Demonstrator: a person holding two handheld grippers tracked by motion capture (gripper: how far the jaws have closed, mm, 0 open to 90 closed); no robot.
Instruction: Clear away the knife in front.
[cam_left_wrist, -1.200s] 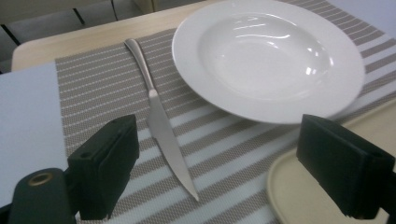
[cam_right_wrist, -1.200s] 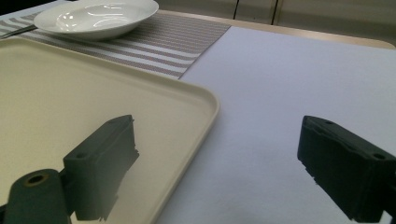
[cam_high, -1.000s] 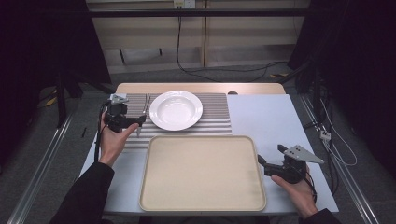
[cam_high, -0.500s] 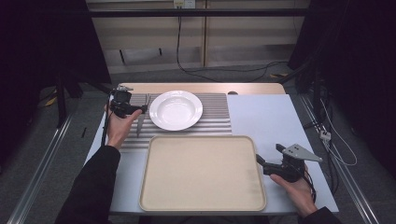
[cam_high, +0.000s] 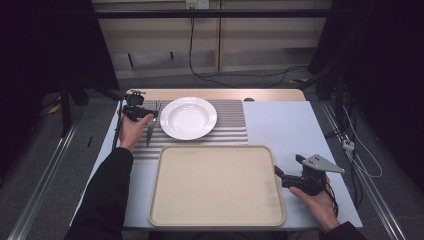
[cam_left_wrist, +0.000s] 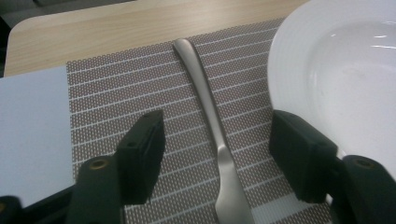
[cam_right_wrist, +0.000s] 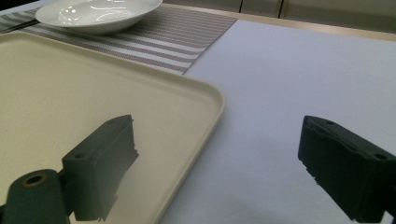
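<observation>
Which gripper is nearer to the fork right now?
Left. The left gripper straddles the fork on the striped mat, jaws just closing but not yet touching it. The right gripper sits far off by the tray's right edge.

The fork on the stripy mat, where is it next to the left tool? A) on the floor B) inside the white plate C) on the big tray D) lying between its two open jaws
D: in the left gripper view the fork lies flat on the striped mat between the jaws of the left tool, which have just been closing but do not touch it yet.
</observation>
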